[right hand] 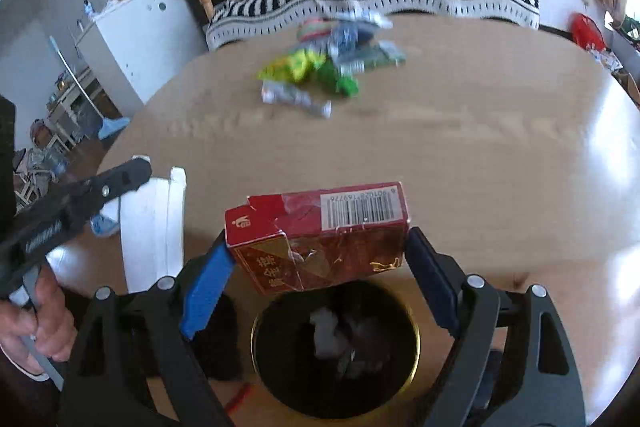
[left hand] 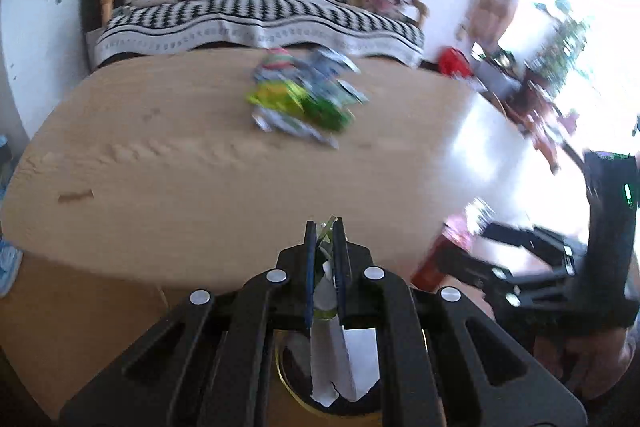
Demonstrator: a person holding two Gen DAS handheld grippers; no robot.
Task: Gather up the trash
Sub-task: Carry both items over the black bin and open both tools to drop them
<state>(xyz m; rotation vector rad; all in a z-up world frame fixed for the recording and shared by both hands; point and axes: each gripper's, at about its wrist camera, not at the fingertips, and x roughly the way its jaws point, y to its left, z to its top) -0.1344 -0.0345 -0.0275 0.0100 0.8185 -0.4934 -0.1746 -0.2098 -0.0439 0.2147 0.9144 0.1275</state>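
On my left, the left gripper (left hand: 324, 227) has its fingers pinched tight on a white paper scrap (left hand: 340, 355) that hangs down over the dark bin (right hand: 336, 347) below the table edge. Moving right, my right gripper (right hand: 316, 247) clamps a red carton (right hand: 320, 231) with a barcode between its blue pads (right hand: 206, 291), held directly above the bin, which already holds crumpled white paper. Farther back, near the middle of the wooden table (right hand: 480, 147), sits a blurred pile of wrappers (right hand: 328, 67).
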